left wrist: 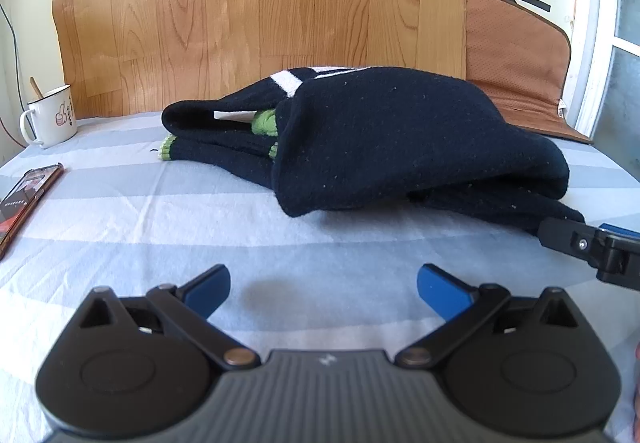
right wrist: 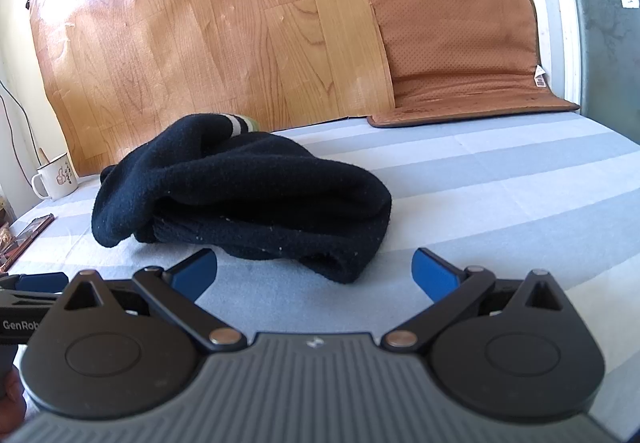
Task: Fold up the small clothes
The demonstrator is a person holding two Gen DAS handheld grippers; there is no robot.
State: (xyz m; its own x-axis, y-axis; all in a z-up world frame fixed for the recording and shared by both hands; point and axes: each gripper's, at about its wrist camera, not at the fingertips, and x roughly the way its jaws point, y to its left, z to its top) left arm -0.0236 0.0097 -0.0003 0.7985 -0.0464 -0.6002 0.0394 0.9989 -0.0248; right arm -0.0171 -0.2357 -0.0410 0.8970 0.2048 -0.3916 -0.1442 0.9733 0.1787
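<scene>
A dark navy knit garment (left wrist: 384, 139) with white stripes and green cuffs lies folded in a bundle on the striped bed sheet (left wrist: 200, 227). In the right wrist view the same garment (right wrist: 248, 195) sits left of centre, folded over on itself. My left gripper (left wrist: 323, 285) stands open a little in front of the bundle, with nothing between its blue pads. My right gripper (right wrist: 314, 271) is open too, just short of the garment's near edge, holding nothing. The right gripper's finger (left wrist: 576, 243) shows at the right edge of the left wrist view, close to the garment's corner.
A white enamel mug (left wrist: 52, 117) with a spoon stands at the back left, and a phone (left wrist: 24, 199) lies near the left edge. A wood-grain board (left wrist: 260, 11) leans on the wall. A brown cushion mat (right wrist: 460, 55) lies at the back right.
</scene>
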